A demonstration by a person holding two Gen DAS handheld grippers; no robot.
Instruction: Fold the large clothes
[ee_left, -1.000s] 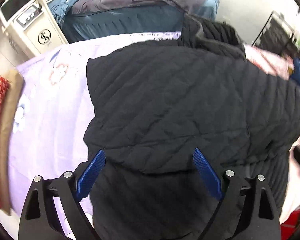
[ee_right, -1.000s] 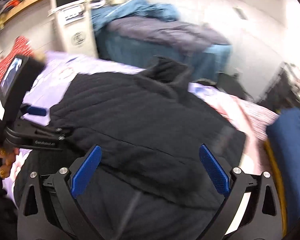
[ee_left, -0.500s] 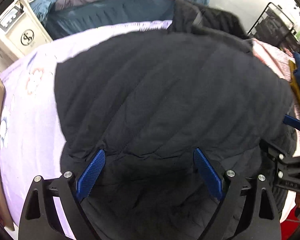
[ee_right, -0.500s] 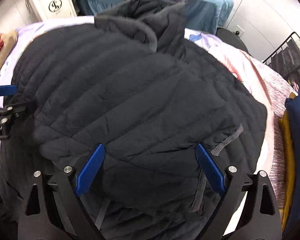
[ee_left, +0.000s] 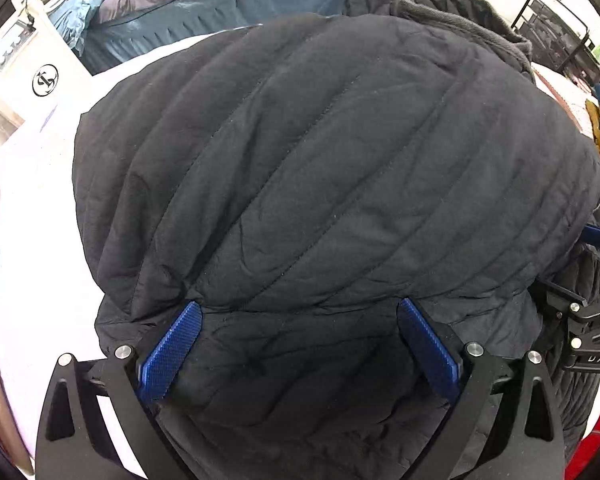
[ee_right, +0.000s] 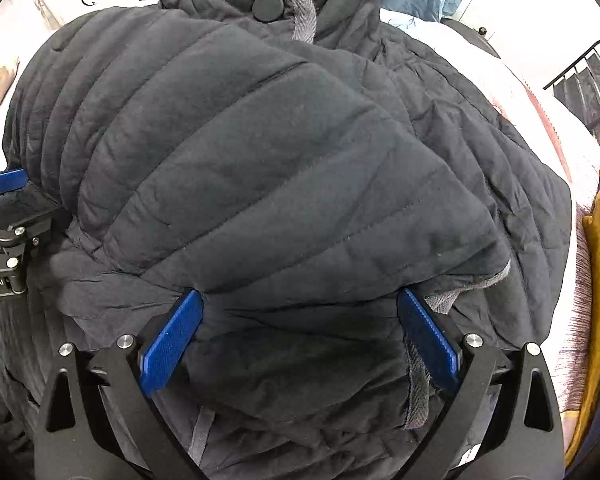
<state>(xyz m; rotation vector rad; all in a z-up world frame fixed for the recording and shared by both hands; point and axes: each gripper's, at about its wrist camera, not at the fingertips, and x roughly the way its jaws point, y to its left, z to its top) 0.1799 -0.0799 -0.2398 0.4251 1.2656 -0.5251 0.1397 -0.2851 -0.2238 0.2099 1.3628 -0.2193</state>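
The black quilted jacket (ee_left: 332, 184) lies folded on the lilac bedsheet (ee_left: 32, 240), collar at twelve o'clock. The left gripper (ee_left: 298, 312), jaws just widened, and the right gripper (ee_right: 300, 304) both gape over its near edge, gripping nothing. Puffy layers may spring open if pinched shallowly.

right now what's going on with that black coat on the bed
A person is folding a black quilted jacket on a lilac bedsheet, with a two-finger gripper in each hand. The left gripper and right gripper both point down at its near folded edge. The left jaws have just been opening; both pairs stand wide, pads resting against the fabric without pinching it.
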